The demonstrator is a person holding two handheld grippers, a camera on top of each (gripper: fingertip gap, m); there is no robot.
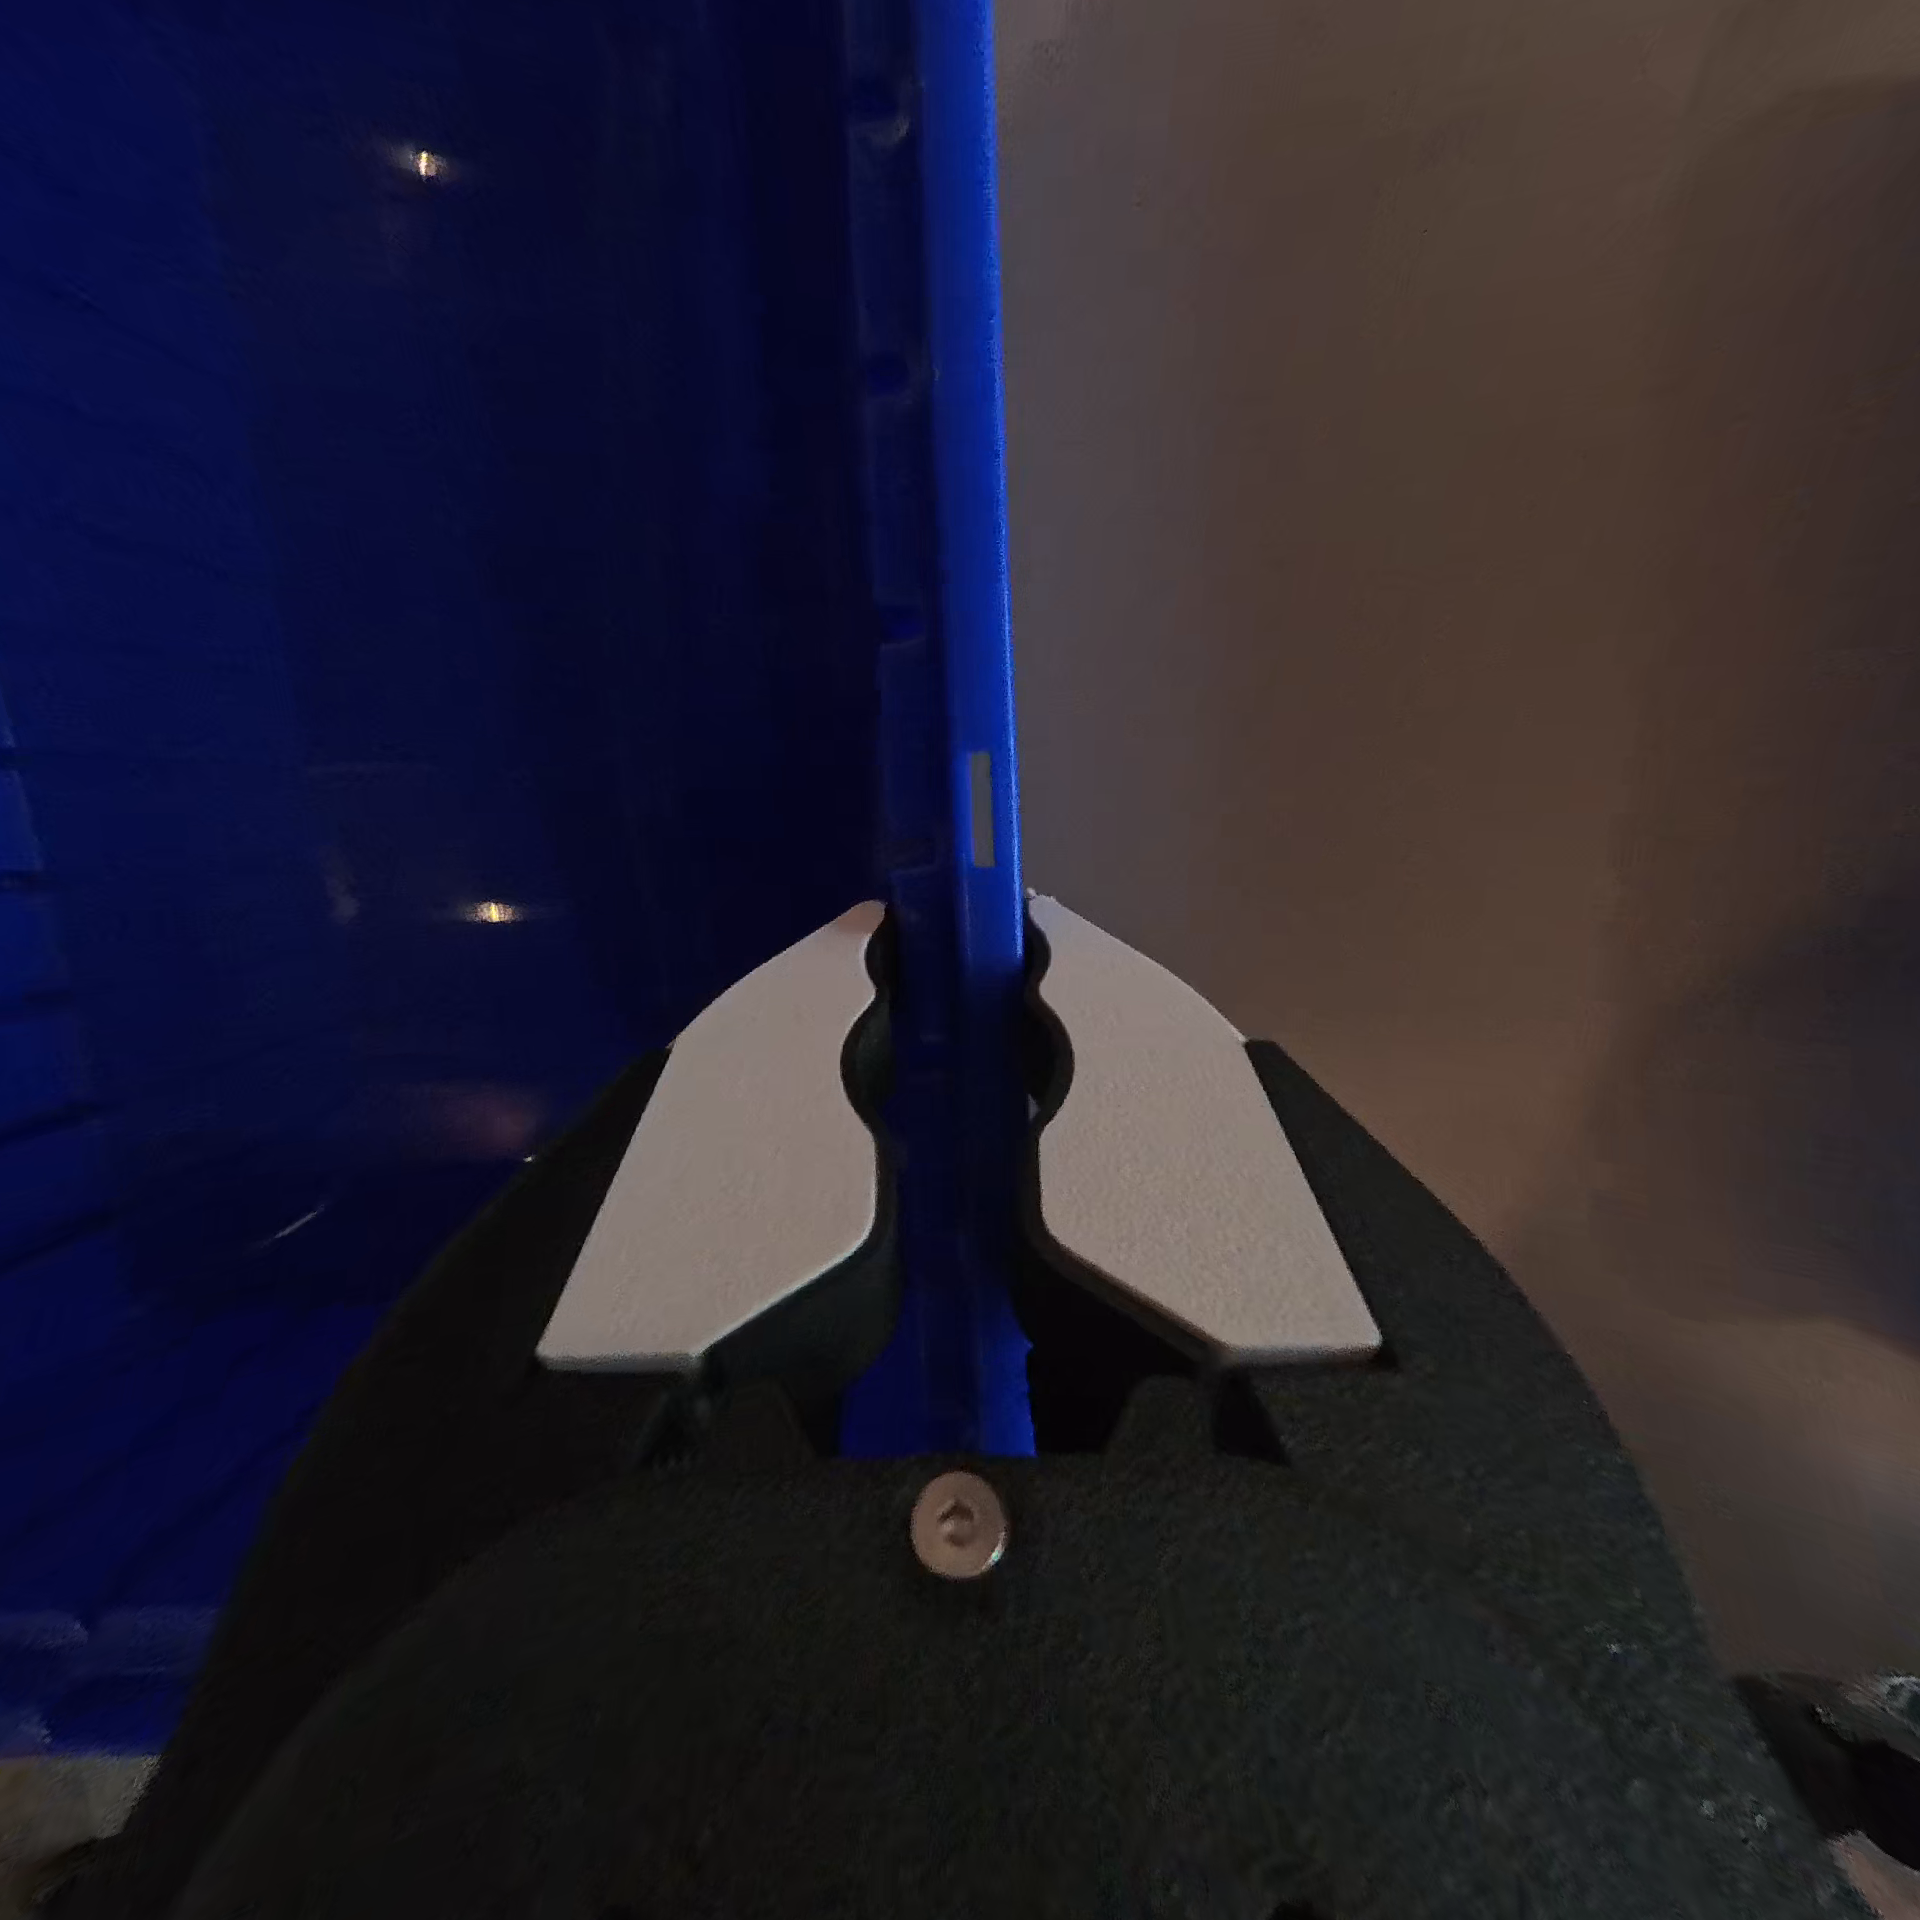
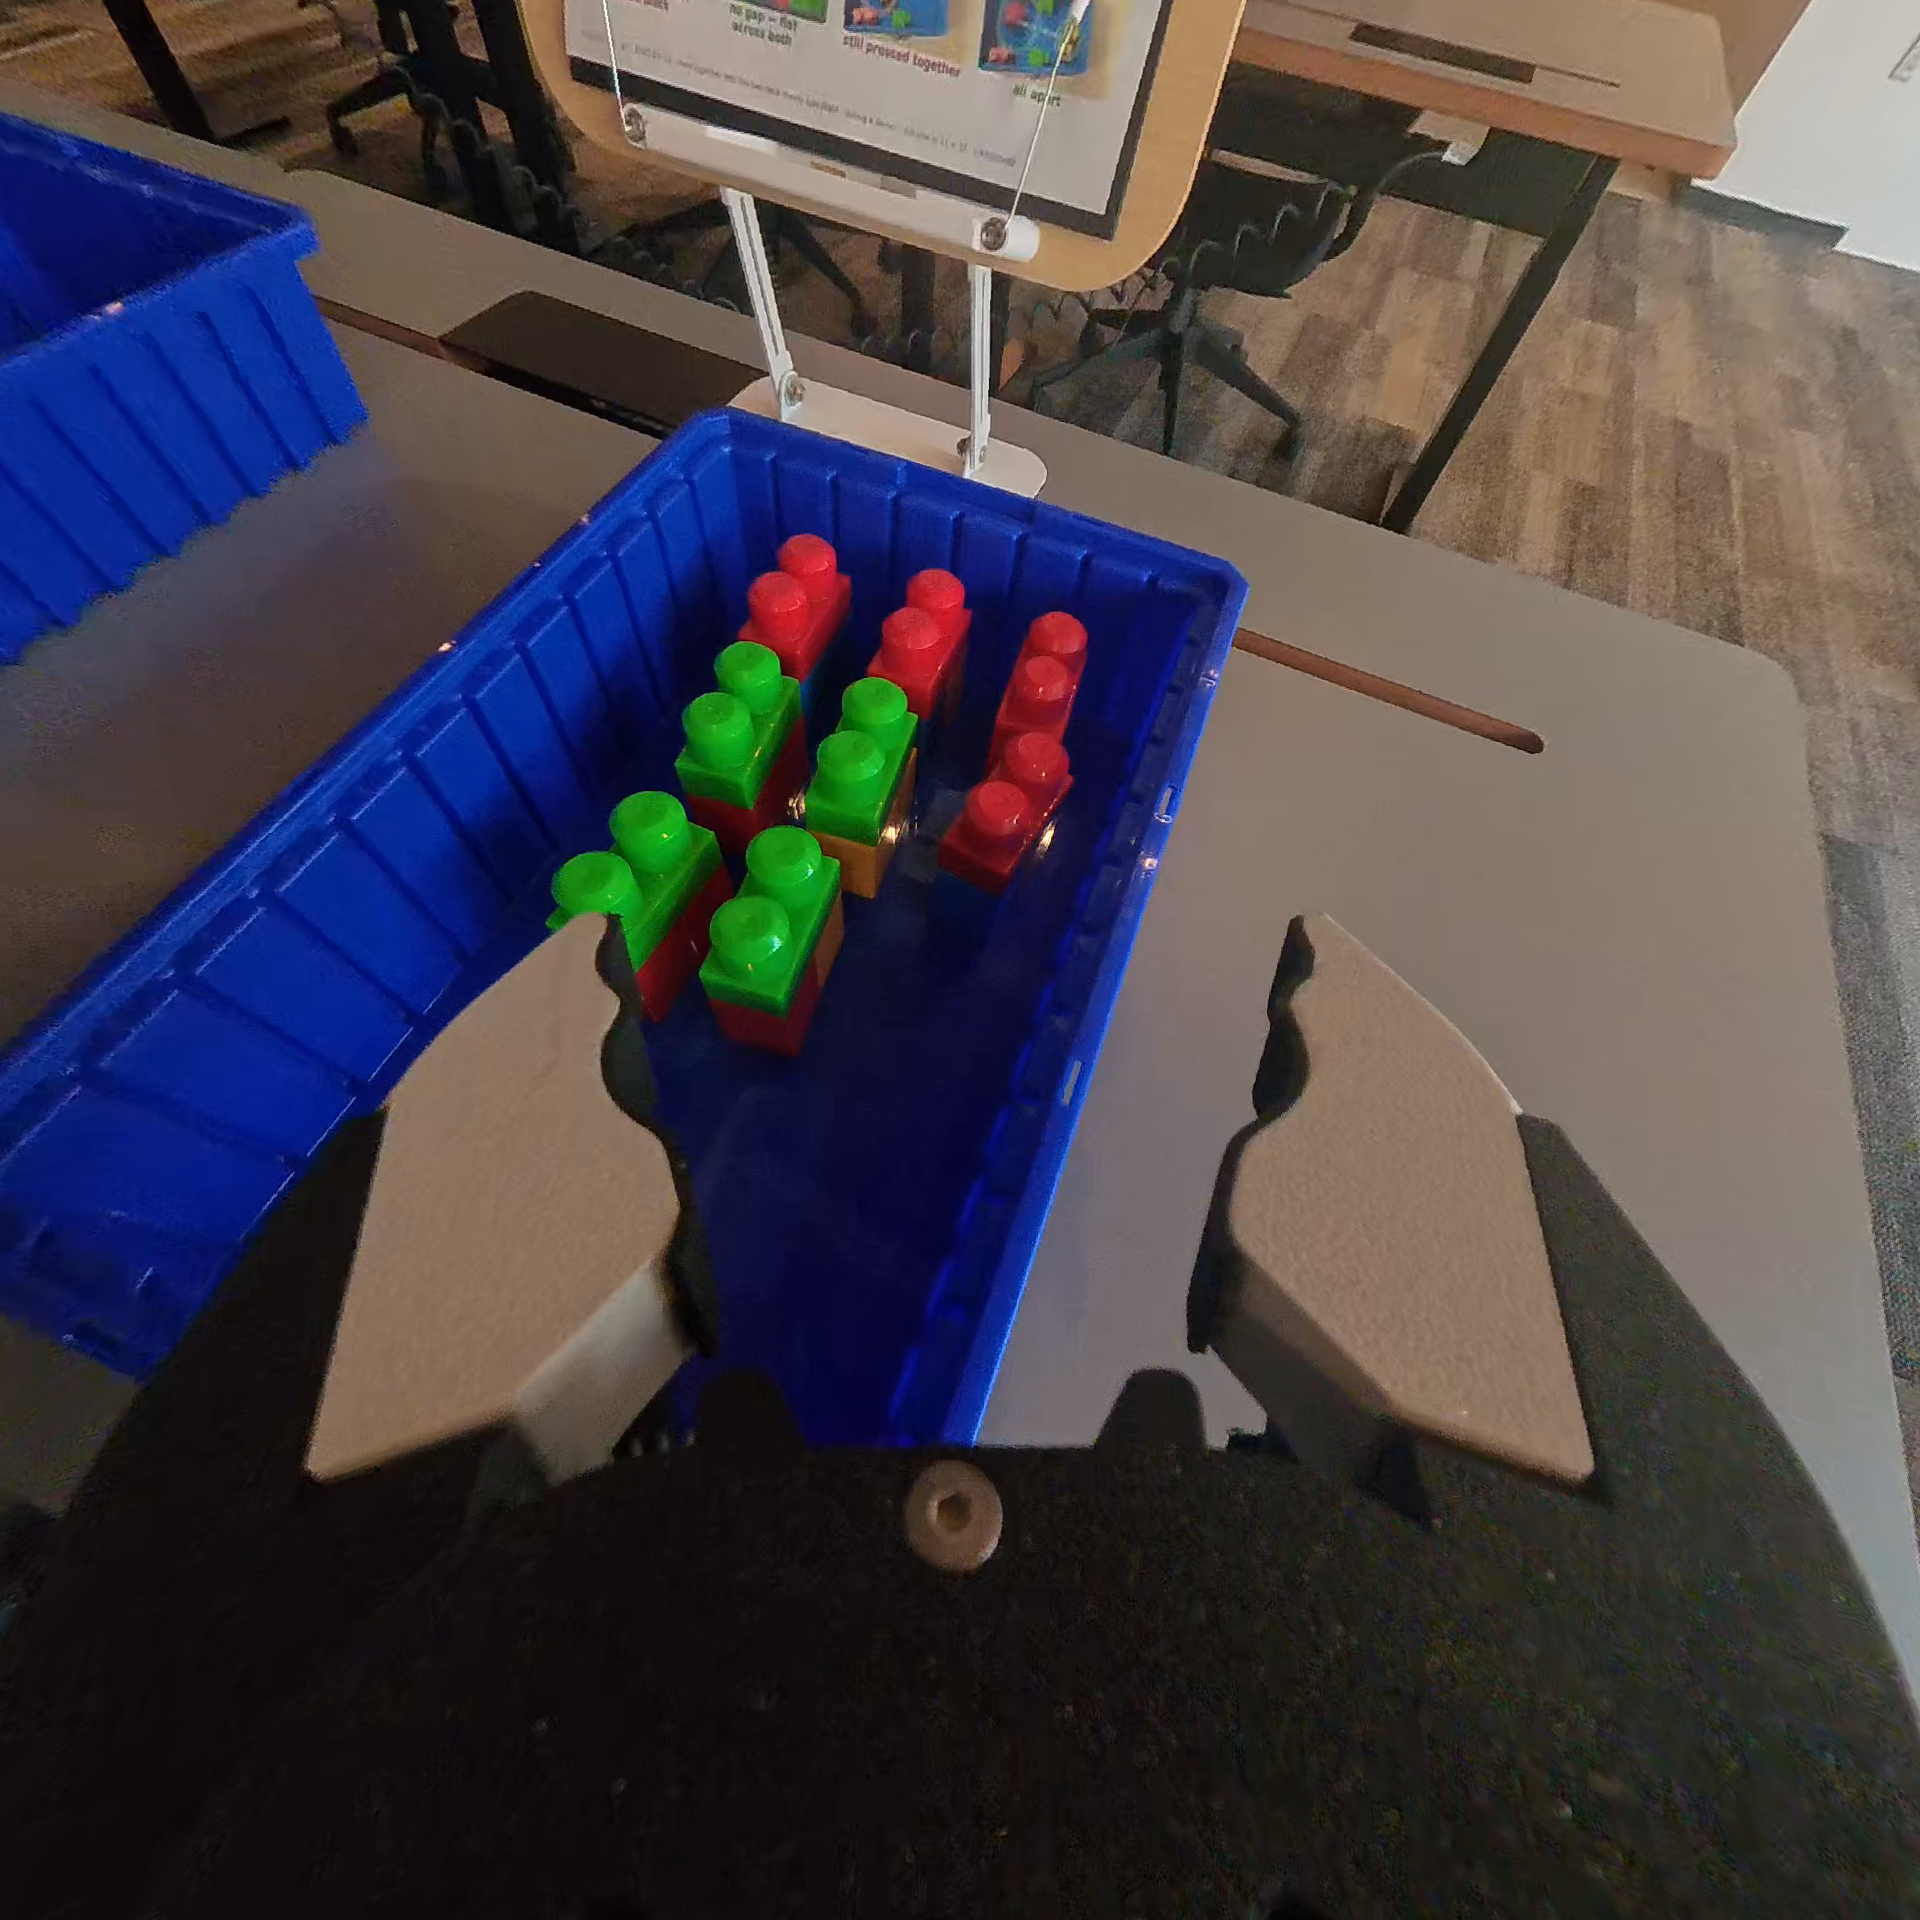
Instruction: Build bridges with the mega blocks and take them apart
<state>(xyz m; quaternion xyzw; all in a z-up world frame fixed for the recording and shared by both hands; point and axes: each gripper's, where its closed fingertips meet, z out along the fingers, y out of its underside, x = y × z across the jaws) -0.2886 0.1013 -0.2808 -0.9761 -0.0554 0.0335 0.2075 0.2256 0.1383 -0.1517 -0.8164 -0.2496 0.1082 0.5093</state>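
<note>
Clamping the rim of a blue bin, the left gripper is seen with its jaws closed tight on the plastic edge. The right gripper is held above the near end of the blue bin, its jaws spread wide and gripping nothing, one finger over the inside and the other over the grey table. Inside this bin, toward its far end, the mega blocks are stood upright in short stacks, green-topped ones nearer, red-topped ones farther. A second blue bin is placed well apart to its left, and an instruction board on a white stand just beyond its far wall.
</note>
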